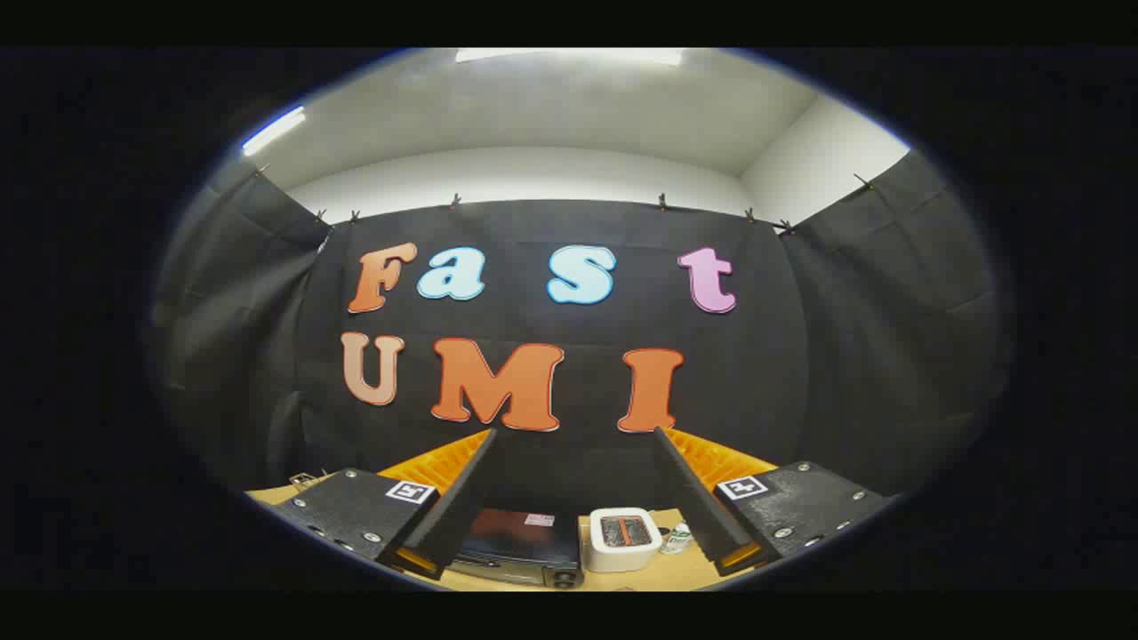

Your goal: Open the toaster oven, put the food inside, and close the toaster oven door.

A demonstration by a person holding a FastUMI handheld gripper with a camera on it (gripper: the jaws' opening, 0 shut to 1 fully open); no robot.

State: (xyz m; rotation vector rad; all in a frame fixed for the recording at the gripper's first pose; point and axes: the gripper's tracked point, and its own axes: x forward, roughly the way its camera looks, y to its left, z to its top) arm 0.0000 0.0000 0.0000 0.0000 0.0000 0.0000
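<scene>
Lab recording booth: black cloth walls clipped up on a line, plain white room and ceiling strip lights above.

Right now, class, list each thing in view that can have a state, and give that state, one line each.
gripper: fingers open, spread wide, nothing between them, raised above the table.
toaster oven: door appears closed, seen from above.
white toaster: upright beside the oven, slots facing up.
small bottle: too small to tell.
</scene>
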